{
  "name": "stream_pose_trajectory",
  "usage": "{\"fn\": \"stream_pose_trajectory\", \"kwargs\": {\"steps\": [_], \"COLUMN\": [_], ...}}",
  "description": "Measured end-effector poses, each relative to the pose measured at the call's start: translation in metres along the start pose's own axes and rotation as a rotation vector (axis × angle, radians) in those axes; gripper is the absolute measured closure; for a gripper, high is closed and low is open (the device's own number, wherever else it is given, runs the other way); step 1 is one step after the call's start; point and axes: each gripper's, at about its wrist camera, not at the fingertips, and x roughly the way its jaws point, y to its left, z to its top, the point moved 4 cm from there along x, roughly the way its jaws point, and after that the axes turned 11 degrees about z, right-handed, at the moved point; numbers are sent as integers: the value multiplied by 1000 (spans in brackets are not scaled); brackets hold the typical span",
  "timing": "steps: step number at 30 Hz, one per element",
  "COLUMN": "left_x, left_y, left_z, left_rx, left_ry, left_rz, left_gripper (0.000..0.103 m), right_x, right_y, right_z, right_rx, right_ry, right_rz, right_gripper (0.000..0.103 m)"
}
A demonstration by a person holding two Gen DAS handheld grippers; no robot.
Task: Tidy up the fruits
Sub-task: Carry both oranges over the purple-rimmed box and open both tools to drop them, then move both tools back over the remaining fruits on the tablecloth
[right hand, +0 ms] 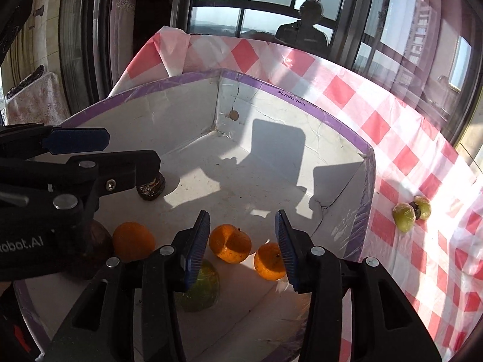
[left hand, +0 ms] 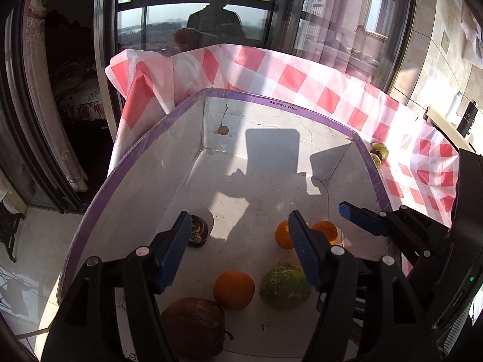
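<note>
The white rectangular cardboard box with purple-taped rim (left hand: 169,114) (right hand: 302,96) sits on the red-and-white checked tablecloth (left hand: 302,75) (right hand: 377,126), its long axis running away from both cameras toward the window. Inside, near the box's near end, lie three round oranges (left hand: 234,289) (right hand: 230,242), a green netted fruit (left hand: 285,286) (right hand: 202,286), a brown wrinkled apple (left hand: 193,325) near the left wall, and a dark glossy fruit (left hand: 197,230) (right hand: 151,188) against that wall. The left gripper (left hand: 238,241) (right hand: 105,147) hangs over the box with blue pads spread wide, empty. The right gripper (right hand: 243,244) (left hand: 344,208) hovers likewise, spread wide over two oranges (nothing gripped). Outside the box's right wall, two yellow-green fruits (right hand: 410,212) (left hand: 381,150) rest on the cloth, the wall standing between them and both tools.
</note>
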Motion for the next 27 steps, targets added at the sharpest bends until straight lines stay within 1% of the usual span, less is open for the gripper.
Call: {"fn": "stream_pose_trajectory", "kwargs": {"steps": [1, 3, 6, 8, 10, 11, 12, 13, 15, 17, 18, 20, 22, 23, 25, 27], "left_x": [0, -1, 0, -1, -3, -6, -9, -12, -23, -41, -52, -76, -97, -105, -110, -104], "left_y": [1, 2, 3, 3, 4, 5, 5, 5, 1, -7, -13, -32, -57, -73, -107, -147], "left_z": [0, 2, 3, 3, 3, 3, 4, 4, 4, 4, 5, 8, 9, 9, 3, -6], "left_rx": [-8, -25, -36, -40, -50, -56, -61, -61, -49, -44, -45, -41, -16, 9, 73, 154], "left_ry": [-4, -11, -8, -7, -19, -33, -50, -71, -134, -233, -281, -380, -469, -504, -533, -510], "left_rz": [-5, -8, -10, -2, 15, 30, 43, 60, 119, 159, 146, 70, -3, -43, -124, -189], "left_gripper": [31, 24, 22, 20, 10, 8, 5, 3, 2, 2, 2, 2, 2, 2, 2, 2], "right_x": [-1, -3, -7, -11, -17, -22, -29, -38, -56, -75, -83, -94, -99, -99, -101, -105], "right_y": [-1, 0, -2, -2, -2, -1, -1, -2, -10, -27, -39, -68, -103, -122, -157, -189], "right_z": [0, 0, -1, -2, -4, -5, -5, -6, -10, -16, -20, -33, -50, -61, -84, -108], "right_rx": [4, 11, 27, 43, 53, 53, 51, 53, 63, 103, 134, 214, 317, 372, 479, 563], "right_ry": [-7, -25, -58, -96, -136, -167, -203, -242, -325, -398, -428, -467, -468, -458, -433, -402], "right_rz": [-1, 13, 32, 55, 79, 90, 87, 81, 89, 74, 65, 46, 11, -21, -93, -158], "right_gripper": [48, 45, 43, 41, 39, 39, 32, 21, 19, 17, 15, 15, 15, 15, 15, 15]}}
